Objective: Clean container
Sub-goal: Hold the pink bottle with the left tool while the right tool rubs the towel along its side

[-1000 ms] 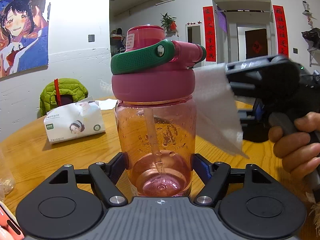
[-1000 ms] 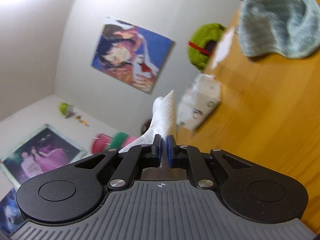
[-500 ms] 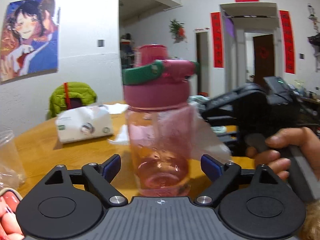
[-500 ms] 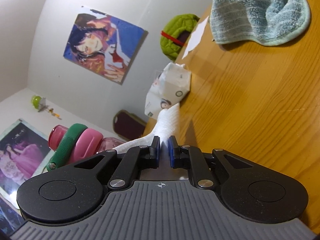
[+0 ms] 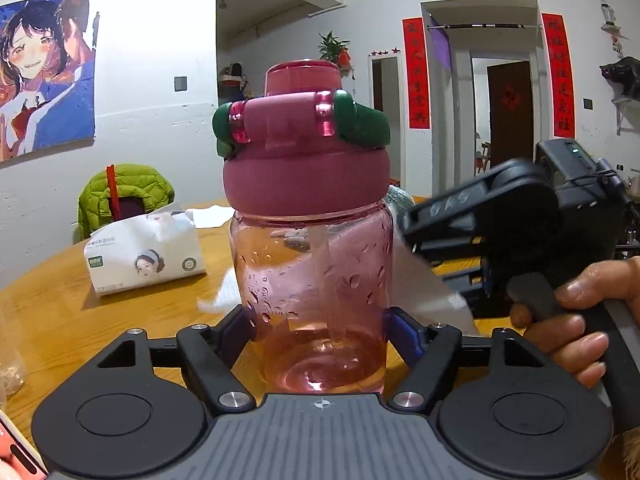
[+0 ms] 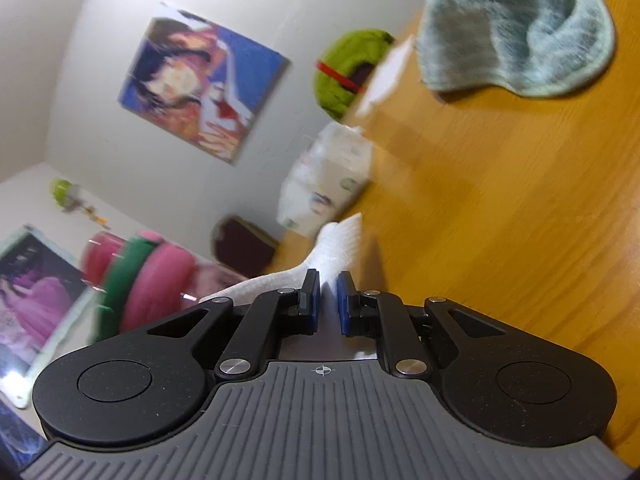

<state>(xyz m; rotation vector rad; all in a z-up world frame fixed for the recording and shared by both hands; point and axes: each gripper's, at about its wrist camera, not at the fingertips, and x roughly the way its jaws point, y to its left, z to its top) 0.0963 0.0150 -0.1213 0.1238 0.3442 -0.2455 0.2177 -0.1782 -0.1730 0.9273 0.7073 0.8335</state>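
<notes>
Wiping the bottle side with tissue

I have the left gripper [image 5: 320, 332] clamped on the pink translucent plastic bottle with a magenta lid and green carry strap [image 5: 310, 272], upright on the round wooden table [image 5: 56, 300], blue pads against both lower sides. My right gripper [image 6: 325, 300] pinches a white paper tissue [image 6: 340, 240], pressed against the bottle's right wall in the left wrist view. A hand [image 5: 576, 316] grips the right tool's handle. Soft pack of tissues [image 5: 144, 254] sits back left, teal towel [image 6: 516, 28] lies well apart.
</notes>
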